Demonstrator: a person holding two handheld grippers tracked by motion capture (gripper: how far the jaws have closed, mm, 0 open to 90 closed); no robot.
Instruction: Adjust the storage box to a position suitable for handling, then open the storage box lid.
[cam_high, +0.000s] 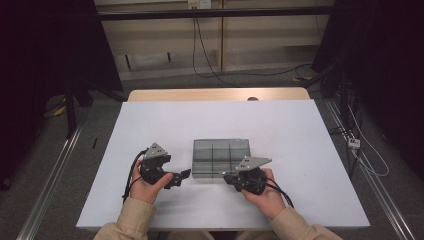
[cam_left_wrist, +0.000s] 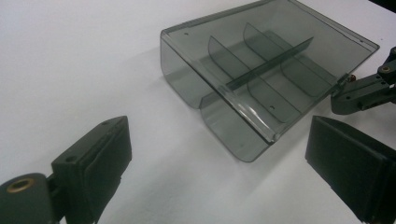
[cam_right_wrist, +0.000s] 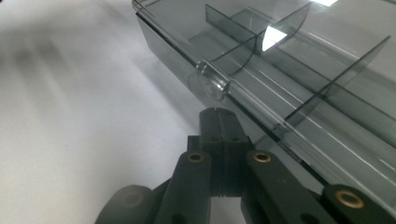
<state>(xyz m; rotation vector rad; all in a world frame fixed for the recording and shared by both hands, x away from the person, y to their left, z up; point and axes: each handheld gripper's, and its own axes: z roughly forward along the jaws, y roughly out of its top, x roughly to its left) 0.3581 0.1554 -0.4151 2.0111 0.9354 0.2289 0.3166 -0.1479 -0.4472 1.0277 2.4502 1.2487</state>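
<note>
A smoky clear plastic box (cam_high: 221, 157) with inner dividers lies on the white table (cam_high: 300, 130), just past my hands. In the left gripper view the box (cam_left_wrist: 261, 70) is ahead and to the right of my left gripper (cam_left_wrist: 219, 163), whose jaws stand wide open with bare table between them. In the high view that left gripper (cam_high: 181, 178) points right, a short way from the box's left front corner. My right gripper (cam_high: 228, 177) is shut, its tip at the box's near edge. Its joined jaws (cam_right_wrist: 219, 116) sit against the front rim of the box (cam_right_wrist: 303, 70); I see nothing between them.
A wooden tabletop (cam_high: 215, 94) adjoins the white table's far edge. Black cables (cam_high: 210, 65) run over the floor behind it. Metal rails (cam_high: 50, 170) line the floor on both sides, and dark curtains hang left and right.
</note>
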